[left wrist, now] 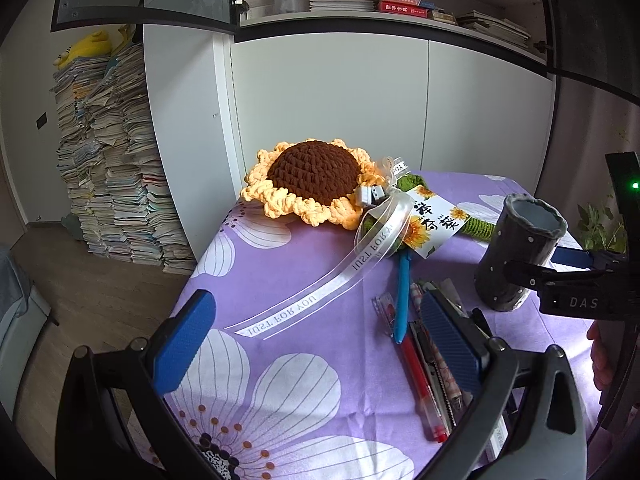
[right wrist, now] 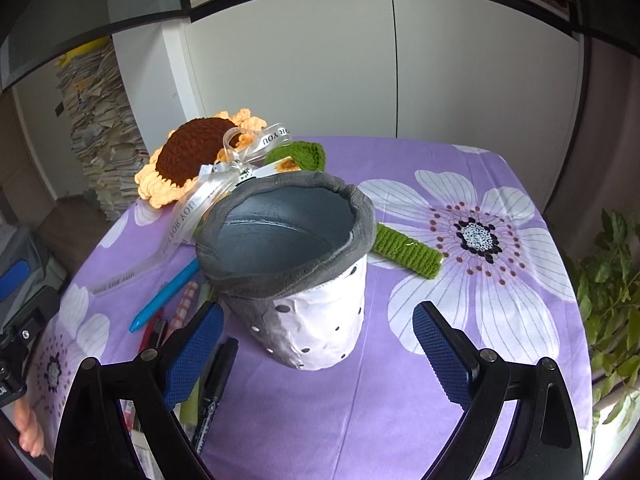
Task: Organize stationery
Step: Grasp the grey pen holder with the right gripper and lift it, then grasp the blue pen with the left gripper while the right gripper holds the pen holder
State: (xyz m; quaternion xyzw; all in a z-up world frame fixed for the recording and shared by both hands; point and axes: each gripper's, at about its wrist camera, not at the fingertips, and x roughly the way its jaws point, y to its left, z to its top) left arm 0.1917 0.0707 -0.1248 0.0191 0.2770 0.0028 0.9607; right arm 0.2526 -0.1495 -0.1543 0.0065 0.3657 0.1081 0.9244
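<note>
Purple floral tablecloth [left wrist: 304, 276] | ribbon [left wrist: 320, 300] reads "JUST FOR YOU", seemingly mirrored | both claws [left wrist: 316, 344] [right wrist: 318, 350] open

A purple cloth [right wrist: 400, 380] printed with white flowers covers the tabletop, carrying a grey holder [right wrist: 296, 280] dotted in black and white, a blue pen [left wrist: 402, 296], a red pen [left wrist: 424, 392] and a crocheted sunflower [left wrist: 312, 180] (brown centre, yellow petals).

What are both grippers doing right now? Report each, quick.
Left gripper: jaws open, holding nothing, over the pens.
Right gripper: jaws open, holding nothing, facing the pen holder, not gripping it.
</note>
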